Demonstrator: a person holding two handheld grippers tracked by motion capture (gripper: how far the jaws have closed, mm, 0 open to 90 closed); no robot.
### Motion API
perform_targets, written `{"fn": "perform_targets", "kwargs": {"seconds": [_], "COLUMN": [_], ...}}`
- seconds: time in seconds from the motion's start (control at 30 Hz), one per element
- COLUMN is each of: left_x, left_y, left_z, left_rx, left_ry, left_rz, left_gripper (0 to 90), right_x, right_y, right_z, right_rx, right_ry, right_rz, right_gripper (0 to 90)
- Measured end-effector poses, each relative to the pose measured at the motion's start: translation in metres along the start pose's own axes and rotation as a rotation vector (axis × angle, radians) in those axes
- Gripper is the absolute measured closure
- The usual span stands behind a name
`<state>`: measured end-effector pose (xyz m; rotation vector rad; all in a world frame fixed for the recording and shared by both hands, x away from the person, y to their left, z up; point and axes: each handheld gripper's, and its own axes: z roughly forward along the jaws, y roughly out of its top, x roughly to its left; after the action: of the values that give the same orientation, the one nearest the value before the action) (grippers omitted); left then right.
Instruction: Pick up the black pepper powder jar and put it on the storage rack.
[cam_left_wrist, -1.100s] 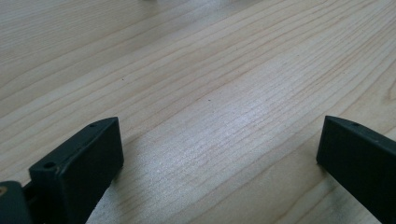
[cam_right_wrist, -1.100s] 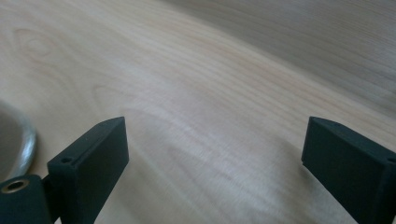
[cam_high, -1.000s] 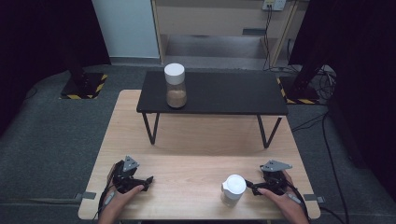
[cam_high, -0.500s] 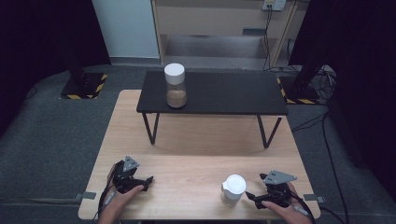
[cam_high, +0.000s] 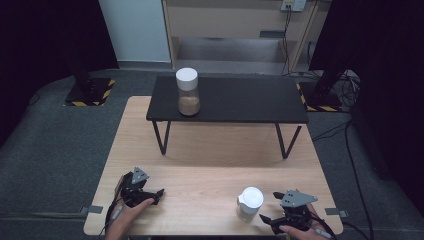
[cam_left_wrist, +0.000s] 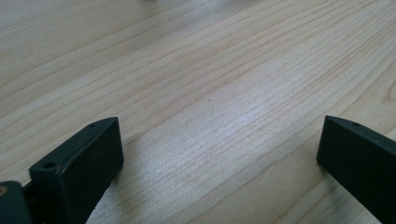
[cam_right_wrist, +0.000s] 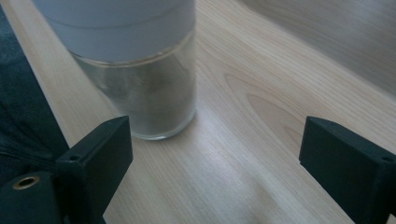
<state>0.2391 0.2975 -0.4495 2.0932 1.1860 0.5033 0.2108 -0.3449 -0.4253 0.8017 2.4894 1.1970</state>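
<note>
A glass jar with a white lid (cam_high: 249, 202) stands on the wooden table (cam_high: 210, 165) near its front edge. My right gripper (cam_high: 268, 206) lies just right of this jar, open, with nothing between its jaws. In the right gripper view the jar (cam_right_wrist: 140, 79) stands ahead and to the left of the open gripper (cam_right_wrist: 217, 135), apart from both jaws. My left gripper (cam_high: 156, 196) rests open at the front left of the table. The left gripper view has that gripper (cam_left_wrist: 222, 135) over bare wood. A second white-lidded jar (cam_high: 187, 92) with brown contents stands on the black shelf (cam_high: 240, 102).
The low black shelf on thin legs spans the far half of the table. The table's front edge (cam_high: 200, 234) runs just under both hands. Dark floor, cables and stands with yellow-black bases surround the table.
My right gripper has drawn back from the near jar toward the table's front edge and slightly right. The jar stays where it was. The left gripper has not moved.
</note>
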Motion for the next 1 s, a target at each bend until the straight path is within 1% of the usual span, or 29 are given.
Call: {"fn": "perform_targets", "kwargs": {"seconds": [0.17,0.37,0.5,0.8,1.0], "left_x": [0.0,0.0,0.0,0.0,0.0], "left_y": [0.0,0.0,0.0,0.0,0.0], "left_z": [0.0,0.0,0.0,0.0,0.0], "left_rx": [0.0,0.0,0.0,0.0,0.0], "left_ry": [0.0,0.0,0.0,0.0,0.0], "left_rz": [0.0,0.0,0.0,0.0,0.0], "left_gripper": [0.0,0.0,0.0,0.0,0.0], "right_x": [0.004,0.003,0.004,0.006,0.008], "right_y": [0.003,0.005,0.008,0.015,0.021], "right_z": [0.001,0.004,0.007,0.014,0.018], "right_rx": [-0.009,-0.024,-0.03,-0.053,-0.064], "right_ry": [0.022,0.053,0.065,0.085,0.096], "right_rz": [-0.019,-0.022,-0.028,-0.044,-0.056], "right_gripper": [10.4,10.9,11.4,15.6,20.0]}}
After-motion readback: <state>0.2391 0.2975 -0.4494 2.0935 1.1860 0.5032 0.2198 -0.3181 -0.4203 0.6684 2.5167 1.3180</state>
